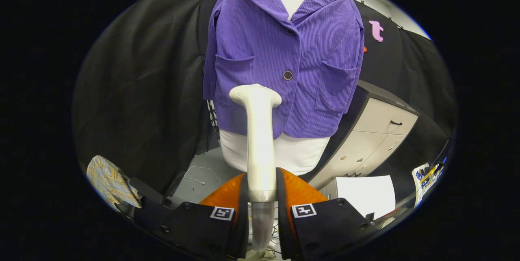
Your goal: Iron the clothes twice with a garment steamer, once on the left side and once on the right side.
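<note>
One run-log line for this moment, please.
gripper: shut on steamer | steamer head: upright, before purple jacket | contact: cannot tell

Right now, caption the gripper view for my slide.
Gripper shut on white garment steamer, head raised before the purple corduroy jacket.

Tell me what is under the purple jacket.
A white garment shows at the purple jacket's open collar and below its hem; the jacket covers its middle. The gripper is shut on the steamer.
</note>
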Motion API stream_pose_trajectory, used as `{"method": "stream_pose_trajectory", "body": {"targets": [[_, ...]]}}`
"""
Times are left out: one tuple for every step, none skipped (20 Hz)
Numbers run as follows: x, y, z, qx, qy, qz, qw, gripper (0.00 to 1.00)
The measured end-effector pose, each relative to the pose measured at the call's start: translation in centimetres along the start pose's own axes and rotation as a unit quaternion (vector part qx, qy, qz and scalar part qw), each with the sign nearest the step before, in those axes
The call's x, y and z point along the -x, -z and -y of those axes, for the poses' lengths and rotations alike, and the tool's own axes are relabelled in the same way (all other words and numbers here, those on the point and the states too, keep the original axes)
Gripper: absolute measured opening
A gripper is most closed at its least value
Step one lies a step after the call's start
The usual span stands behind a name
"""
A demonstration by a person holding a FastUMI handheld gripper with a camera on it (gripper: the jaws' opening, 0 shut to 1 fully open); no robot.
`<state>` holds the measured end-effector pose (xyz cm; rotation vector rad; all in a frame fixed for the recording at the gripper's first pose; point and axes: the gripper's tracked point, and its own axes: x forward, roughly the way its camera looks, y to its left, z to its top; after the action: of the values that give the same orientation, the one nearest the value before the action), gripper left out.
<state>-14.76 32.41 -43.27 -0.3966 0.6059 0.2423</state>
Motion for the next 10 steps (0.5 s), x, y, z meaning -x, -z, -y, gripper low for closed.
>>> {"method": "stream_pose_trajectory", "body": {"targets": [[-0.1, 0.3, 0.0, 0.002, 0.000, -0.004, 1.000, 0.38], [-0.4, 0.8, 0.0, 0.003, -0.001, -0.008, 1.000, 0.38], [-0.5, 1.1, -0.1, 0.004, -0.001, -0.011, 1.000, 0.38], [-0.6, 1.5, -0.1, 0.005, -0.002, -0.014, 1.000, 0.38], [-0.7, 1.8, -0.1, 0.005, -0.002, -0.018, 1.000, 0.38], [-0.8, 2.1, 0.0, 0.004, -0.003, -0.021, 1.000, 0.38], [-0.9, 2.5, -0.1, 0.004, -0.004, -0.025, 1.000, 0.38], [-1.1, 2.8, -0.1, 0.004, -0.005, -0.029, 1.000, 0.38], [-1.2, 3.4, -0.2, 0.005, -0.005, -0.033, 0.999, 0.38], [-1.3, 3.8, -0.2, 0.008, -0.005, -0.036, 0.999, 0.38]]}}
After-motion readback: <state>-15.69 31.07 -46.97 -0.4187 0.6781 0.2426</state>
